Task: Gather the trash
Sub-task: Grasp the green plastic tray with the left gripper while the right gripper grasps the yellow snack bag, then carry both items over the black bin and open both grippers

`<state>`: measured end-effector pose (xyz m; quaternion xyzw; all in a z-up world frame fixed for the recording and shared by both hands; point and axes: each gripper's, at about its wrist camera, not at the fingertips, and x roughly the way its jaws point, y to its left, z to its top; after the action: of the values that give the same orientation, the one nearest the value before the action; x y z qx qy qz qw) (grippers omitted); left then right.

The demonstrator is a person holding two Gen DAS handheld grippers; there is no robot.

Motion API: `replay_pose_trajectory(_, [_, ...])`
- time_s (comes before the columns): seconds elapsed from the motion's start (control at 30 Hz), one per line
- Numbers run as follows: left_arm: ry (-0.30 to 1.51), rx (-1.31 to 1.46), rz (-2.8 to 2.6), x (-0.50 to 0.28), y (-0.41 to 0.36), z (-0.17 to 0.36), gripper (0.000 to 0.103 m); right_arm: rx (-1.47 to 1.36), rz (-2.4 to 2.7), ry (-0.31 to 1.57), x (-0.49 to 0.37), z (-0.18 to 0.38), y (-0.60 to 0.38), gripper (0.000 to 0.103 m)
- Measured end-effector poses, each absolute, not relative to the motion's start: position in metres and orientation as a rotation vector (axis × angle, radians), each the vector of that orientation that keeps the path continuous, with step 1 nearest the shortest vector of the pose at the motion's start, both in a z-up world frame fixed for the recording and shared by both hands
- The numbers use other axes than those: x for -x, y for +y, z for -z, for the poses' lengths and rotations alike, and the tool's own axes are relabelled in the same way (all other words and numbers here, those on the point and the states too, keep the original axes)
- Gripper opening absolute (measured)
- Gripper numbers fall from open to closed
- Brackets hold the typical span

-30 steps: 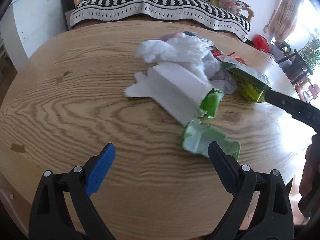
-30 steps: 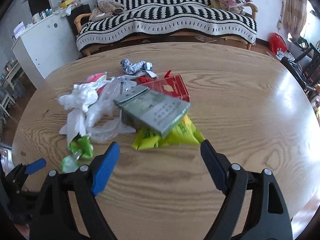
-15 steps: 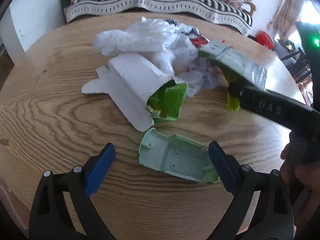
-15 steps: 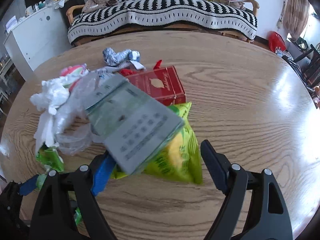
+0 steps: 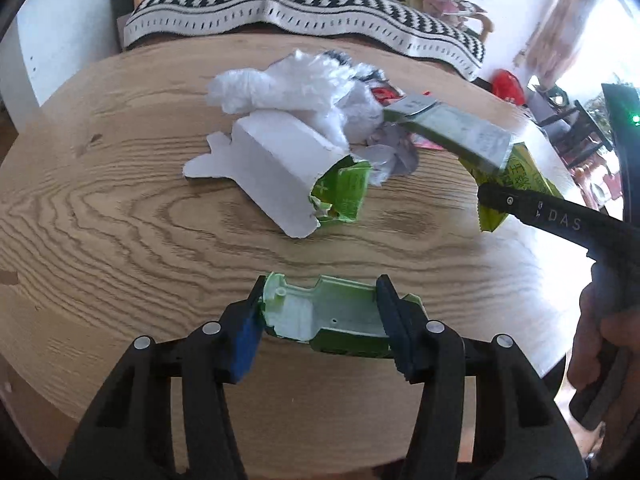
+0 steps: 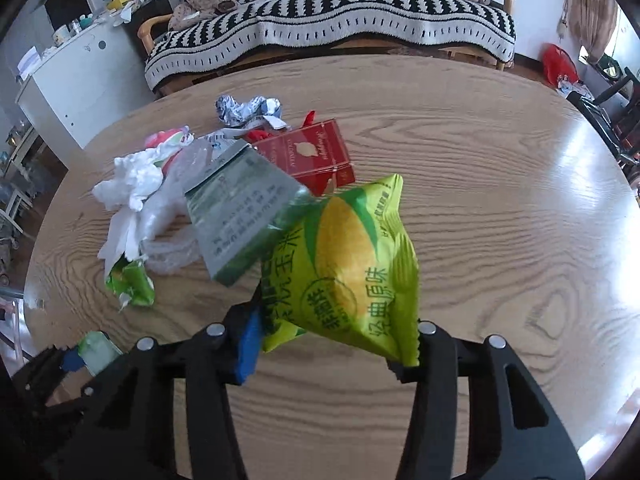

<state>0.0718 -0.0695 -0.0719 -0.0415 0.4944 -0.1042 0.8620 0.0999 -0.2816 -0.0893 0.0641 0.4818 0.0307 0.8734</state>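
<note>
Since before, your left hand-held gripper [image 5: 320, 312] pinches the green plastic shell [image 5: 320, 312]; your right hand-held gripper [image 6: 332, 340] now clamps the yellow-green snack bag [image 6: 352, 272] off the worktop [image 6: 500, 208].

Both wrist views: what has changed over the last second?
The left tool advanced and closed on the pale green plastic shell. The right tool moved in and closed on the yellow-green corn snack bag, tilting the grey-green carton resting on it. The red box and white crumpled plastic stayed put.
</note>
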Motion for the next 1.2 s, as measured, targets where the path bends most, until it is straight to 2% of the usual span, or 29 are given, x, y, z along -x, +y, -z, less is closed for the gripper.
replay_pose_trajectory(0.37, [0.963, 0.024, 0.294, -0.051, -0.098, 0.036, 0.053, -0.19, -0.048, 0.949, -0.049, 0.06, -0.334, 0.049])
replay_pose_trajectory(0.63, [0.907, -0.057, 0.48, -0.027, -0.201, 0.02, 0.053, -0.232, 0.085, 0.906, 0.019, 0.043, -0.419, 0.049])
replay_pose_trajectory(0.83, [0.91, -0.113, 0.661, 0.005, -0.292, 0.032, 0.053, -0.314, 0.25, 0.903, 0.097, 0.051, -0.513, 0.049])
replay_pose_trajectory(1.2, [0.976, -0.249, 0.947, 0.066, -0.439, 0.095, 0.053, -0.468, 0.491, 0.988, 0.208, 0.119, -0.639, 0.049])
